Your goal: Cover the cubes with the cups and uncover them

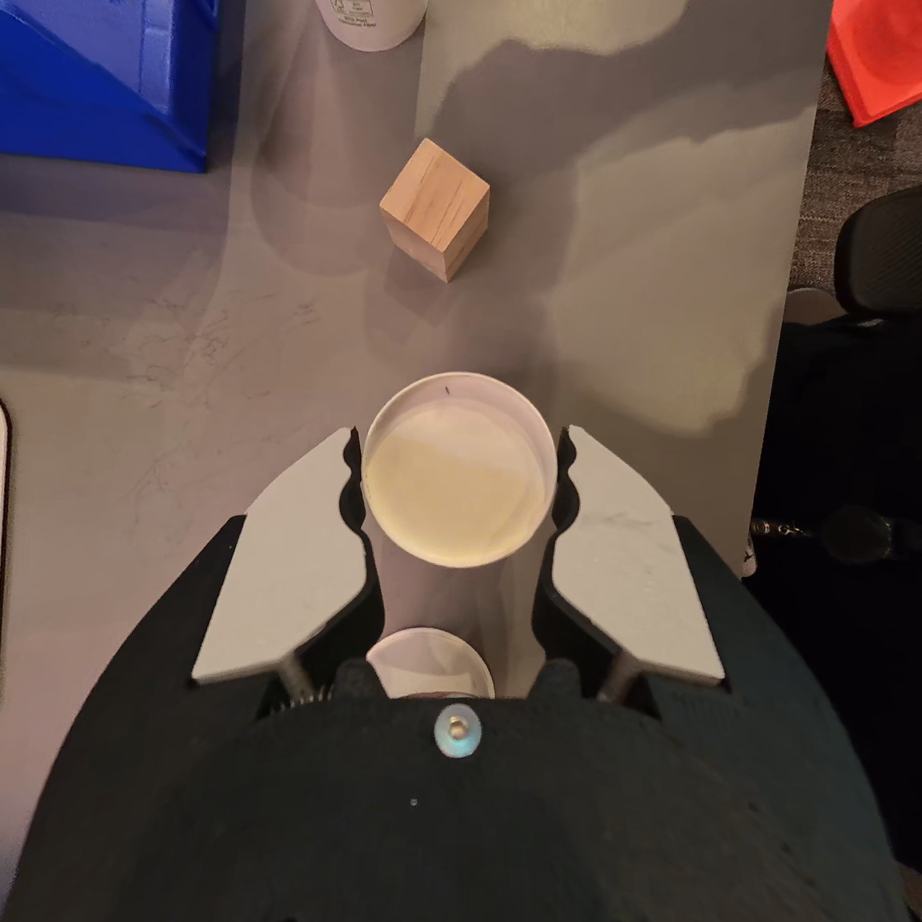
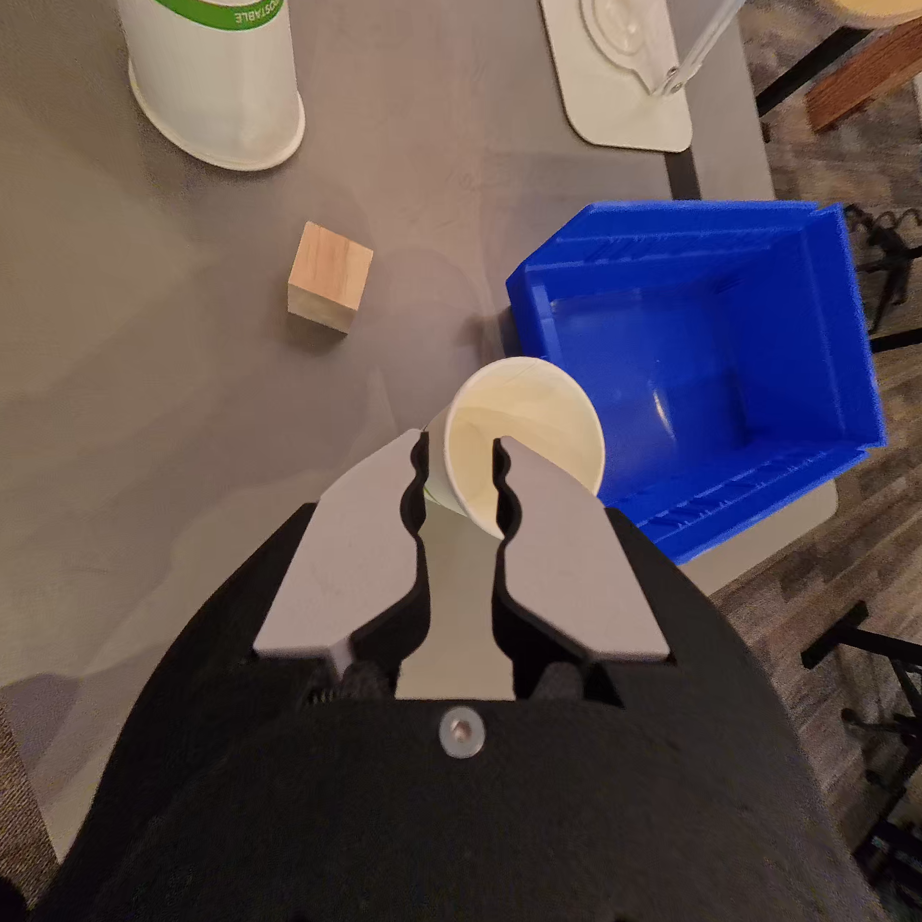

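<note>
A wooden cube (image 1: 435, 209) sits bare on the grey table (image 1: 149, 349); it also shows in the right wrist view (image 2: 329, 277). My left gripper (image 1: 459, 474) is shut on the closed end of an upside-down white paper cup (image 1: 456, 479), one finger on each side. What is under that cup is hidden. The same cup, with a green band, shows in the right wrist view (image 2: 214, 85). My right gripper (image 2: 459, 439) is shut on the rim of a second white cup (image 2: 529, 424), with one finger inside and one outside. This cup is tilted with its mouth towards the camera, and it also shows in the left wrist view (image 1: 371, 22).
A blue bin (image 2: 698, 359) lies just right of the tilted cup; it is at the upper left in the left wrist view (image 1: 95, 85). A white pad with a clear stand (image 2: 628, 80) sits at the back. A red object (image 1: 878, 55) and a black chair (image 1: 878, 259) are beyond the table edge.
</note>
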A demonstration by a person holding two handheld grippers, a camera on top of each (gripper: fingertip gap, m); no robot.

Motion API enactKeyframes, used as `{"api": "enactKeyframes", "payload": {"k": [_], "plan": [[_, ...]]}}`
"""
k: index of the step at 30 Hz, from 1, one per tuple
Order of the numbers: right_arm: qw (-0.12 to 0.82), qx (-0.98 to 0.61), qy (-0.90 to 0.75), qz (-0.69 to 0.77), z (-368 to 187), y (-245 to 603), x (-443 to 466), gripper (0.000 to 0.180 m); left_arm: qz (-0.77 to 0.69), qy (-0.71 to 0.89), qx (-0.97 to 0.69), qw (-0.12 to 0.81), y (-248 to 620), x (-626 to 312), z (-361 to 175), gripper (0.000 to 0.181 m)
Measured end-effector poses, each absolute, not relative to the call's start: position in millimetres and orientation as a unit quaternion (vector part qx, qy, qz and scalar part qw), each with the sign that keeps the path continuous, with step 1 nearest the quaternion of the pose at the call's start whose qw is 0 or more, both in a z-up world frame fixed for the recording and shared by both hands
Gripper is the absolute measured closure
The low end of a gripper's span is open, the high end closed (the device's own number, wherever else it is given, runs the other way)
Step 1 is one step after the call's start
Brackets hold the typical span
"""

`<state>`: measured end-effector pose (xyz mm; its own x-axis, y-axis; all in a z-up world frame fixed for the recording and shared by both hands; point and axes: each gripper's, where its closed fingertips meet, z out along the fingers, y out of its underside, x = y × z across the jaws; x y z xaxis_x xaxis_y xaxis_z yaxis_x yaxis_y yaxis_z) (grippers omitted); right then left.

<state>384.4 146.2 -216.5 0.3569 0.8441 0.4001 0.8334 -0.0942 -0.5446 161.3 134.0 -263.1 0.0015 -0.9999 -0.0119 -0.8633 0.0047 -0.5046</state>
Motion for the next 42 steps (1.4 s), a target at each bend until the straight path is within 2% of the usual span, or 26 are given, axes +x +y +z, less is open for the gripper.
{"api": "enactKeyframes", "payload": {"k": [1, 5, 9, 15, 19, 23, 32, 36, 38, 42], "plan": [[0.370, -0.738, -0.565, 0.004, -213, 145, 384, 0.153, -0.184, 0.680, -0.682, 0.195, 135, 161, -260, 0.107], [0.418, -0.716, -0.559, -0.003, -189, 137, 375, 0.149, -0.206, 0.662, -0.685, 0.223, 138, 155, -238, 0.107], [0.484, -0.681, -0.550, 0.010, -158, 125, 353, 0.148, -0.279, 0.625, -0.673, 0.281, 137, 146, -193, 0.107], [0.566, -0.636, -0.492, 0.182, -121, 109, 291, 0.147, -0.468, 0.525, -0.560, 0.438, 128, 123, -100, 0.107], [0.585, -0.614, -0.416, 0.328, -110, 113, 247, 0.148, -0.561, 0.449, -0.471, 0.512, 123, 104, -66, 0.107], [0.547, -0.574, -0.336, 0.508, -104, 115, 207, 0.149, -0.588, 0.423, -0.408, 0.555, 113, 94, -55, 0.107], [0.448, -0.536, -0.290, 0.655, -111, 119, 146, 0.136, -0.554, 0.477, -0.369, 0.573, 89, 97, -59, 0.107], [0.425, -0.504, -0.286, 0.695, -105, 112, 134, 0.158, -0.546, 0.494, -0.365, 0.569, 82, 103, -67, 0.107], [0.417, -0.493, -0.289, 0.707, -106, 110, 133, 0.179, -0.560, 0.494, -0.349, 0.566, 75, 102, -63, 0.107], [0.436, -0.509, -0.307, 0.676, -108, 110, 138, 0.180, -0.539, 0.514, -0.374, 0.553, 76, 104, -69, 0.104]]}}
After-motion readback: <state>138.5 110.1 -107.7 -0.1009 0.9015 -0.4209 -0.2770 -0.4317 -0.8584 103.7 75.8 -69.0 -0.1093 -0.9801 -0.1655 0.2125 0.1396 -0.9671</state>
